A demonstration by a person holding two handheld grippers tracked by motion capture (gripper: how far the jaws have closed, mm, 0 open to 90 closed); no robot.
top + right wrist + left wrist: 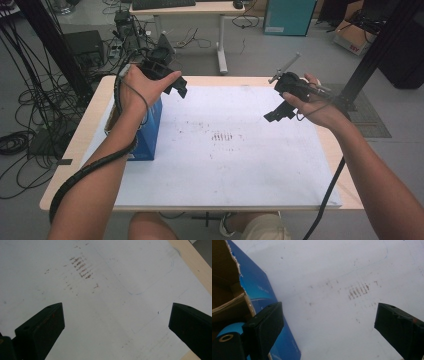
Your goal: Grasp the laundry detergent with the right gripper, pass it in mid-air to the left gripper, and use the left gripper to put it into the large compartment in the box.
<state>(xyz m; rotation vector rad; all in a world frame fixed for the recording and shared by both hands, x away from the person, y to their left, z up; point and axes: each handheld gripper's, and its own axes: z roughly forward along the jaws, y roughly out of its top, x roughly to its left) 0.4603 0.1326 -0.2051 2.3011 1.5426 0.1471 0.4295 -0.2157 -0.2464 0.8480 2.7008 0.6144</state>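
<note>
- the blue box [149, 131] stands at the left edge of the white sheet [240, 170], the one obstacle on it.
- right of the box, the sheet lies flat and bare across to the far edge.
- the box's open top [227, 300] gapes upward, torn rim exposed.

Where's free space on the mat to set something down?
White mat is bare from the blue box rightward to its right edge, past the brown scuff marks. Crowded only at the left, where the left gripper hovers beside the box.
</note>
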